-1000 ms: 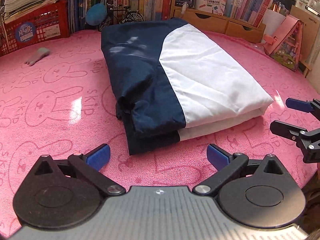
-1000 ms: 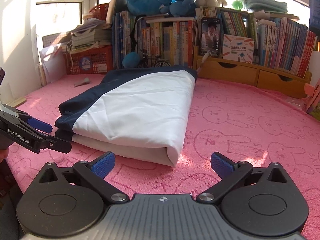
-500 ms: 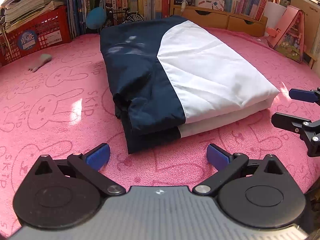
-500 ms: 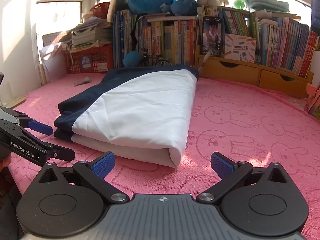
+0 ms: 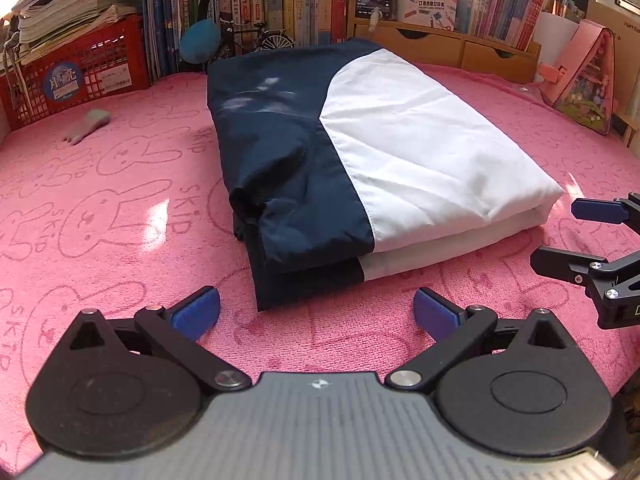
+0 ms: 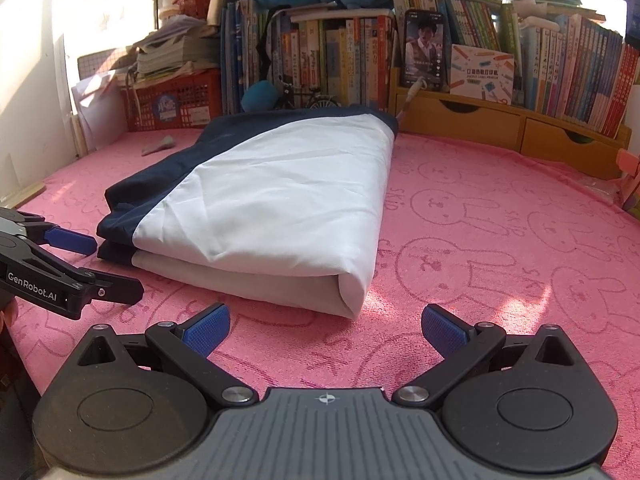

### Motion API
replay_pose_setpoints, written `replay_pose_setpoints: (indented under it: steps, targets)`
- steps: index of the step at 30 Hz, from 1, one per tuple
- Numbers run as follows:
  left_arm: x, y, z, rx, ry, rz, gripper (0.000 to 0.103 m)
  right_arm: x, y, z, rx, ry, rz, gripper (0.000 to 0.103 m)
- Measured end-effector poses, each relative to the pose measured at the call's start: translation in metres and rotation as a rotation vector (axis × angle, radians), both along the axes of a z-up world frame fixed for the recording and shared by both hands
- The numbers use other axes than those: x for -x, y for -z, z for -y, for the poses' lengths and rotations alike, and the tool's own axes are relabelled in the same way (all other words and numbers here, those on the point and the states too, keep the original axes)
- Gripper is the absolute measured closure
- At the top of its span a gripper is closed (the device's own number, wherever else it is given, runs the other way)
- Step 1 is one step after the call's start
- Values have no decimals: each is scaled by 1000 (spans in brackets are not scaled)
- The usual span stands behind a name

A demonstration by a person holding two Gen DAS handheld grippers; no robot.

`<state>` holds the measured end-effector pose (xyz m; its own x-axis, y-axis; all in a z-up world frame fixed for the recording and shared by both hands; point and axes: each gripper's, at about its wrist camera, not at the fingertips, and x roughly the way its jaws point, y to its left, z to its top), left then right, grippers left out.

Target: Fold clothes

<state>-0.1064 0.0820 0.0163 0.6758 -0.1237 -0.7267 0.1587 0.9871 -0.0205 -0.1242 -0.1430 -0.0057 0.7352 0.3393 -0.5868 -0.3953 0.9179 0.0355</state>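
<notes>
Nearest us, the left tool (image 5: 316, 314) has its blue pads spread wide apart with nothing between them, above bare pink bunny-print cloth (image 5: 100, 216); the right tool (image 6: 326, 326) stands just as wide and empty. Just ahead of both lies the folded garment (image 5: 360, 160), navy on the left tool's side and white toward the right tool. Its near short edge shows stacked layers and faces the left tool, just beyond its pads; its rounded fold corner sits just ahead of the right tool's pads. In the left view the right tool juts in beside that white corner, apart from it. The long axis runs away from us toward the bookshelf (image 6: 520, 60). Open cloth lies to the left of the garment, with a small grey object (image 5: 86, 128) there, and more to its right. Far edge: a red crate (image 5: 80, 76), books, wooden drawers (image 6: 500, 128).
</notes>
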Motion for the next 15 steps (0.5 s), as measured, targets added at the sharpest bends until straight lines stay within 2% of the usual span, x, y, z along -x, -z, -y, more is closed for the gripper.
replay_pose_setpoints:
  steps: [6, 12, 15]
  targets:
    - [-3, -1, 0, 4, -13, -12, 0, -1, 0, -1, -8, -10, 0, 0]
    - [-5, -3, -4, 41, -34, -18, 0, -3, -2, -2, -5, -15, 2, 0]
    - [-5, -3, -2, 30, -29, -21, 0, -3, -1, -3, -5, -14, 0, 0]
